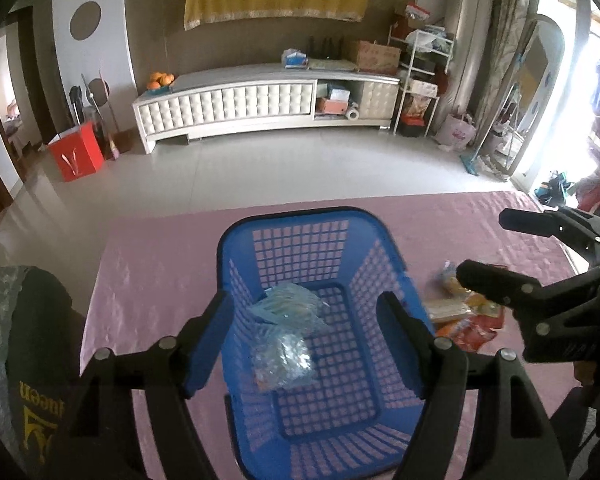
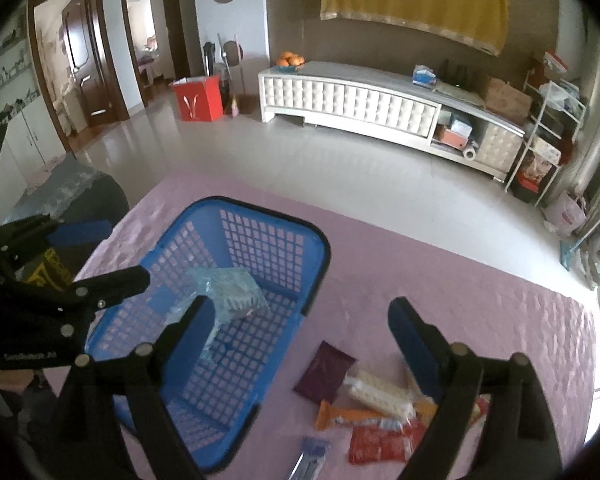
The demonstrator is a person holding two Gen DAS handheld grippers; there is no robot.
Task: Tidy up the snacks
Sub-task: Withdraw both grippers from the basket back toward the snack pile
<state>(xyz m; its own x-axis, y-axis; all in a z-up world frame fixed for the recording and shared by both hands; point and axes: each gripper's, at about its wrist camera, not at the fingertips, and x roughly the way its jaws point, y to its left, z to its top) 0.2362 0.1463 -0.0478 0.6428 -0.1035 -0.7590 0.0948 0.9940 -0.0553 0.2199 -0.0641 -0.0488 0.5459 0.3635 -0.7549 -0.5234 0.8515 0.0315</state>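
Snacks lie in two places on the pink tablecloth (image 2: 440, 280): two pale blue packets (image 1: 286, 332) rest on the floor of the blue basket (image 1: 320, 240), and a loose heap sits just beside the basket at its 3 o'clock side. Only the right wrist view shows that heap clearly: a purple pouch (image 2: 325, 372), a cream wafer pack (image 2: 380, 394), an orange bar (image 2: 348, 416), a red packet (image 2: 384, 444) and a blue-and-silver wrapper (image 2: 310, 460) at 6 o'clock. The left wrist view catches it only as a blur at 3 o'clock, behind the other tool.

Left gripper (image 1: 306, 344) hangs above the basket, tilted steeply down, its jaws spread wide with nothing pinched; the blue packets lie below, between the fingers but untouched. Right gripper (image 2: 302, 344) is spread wider still and empty, also angled down, one finger over the basket's near corner, the other over the heap. A dark sleeve (image 1: 28, 360) with yellow print shows at 8 o'clock in the left view.
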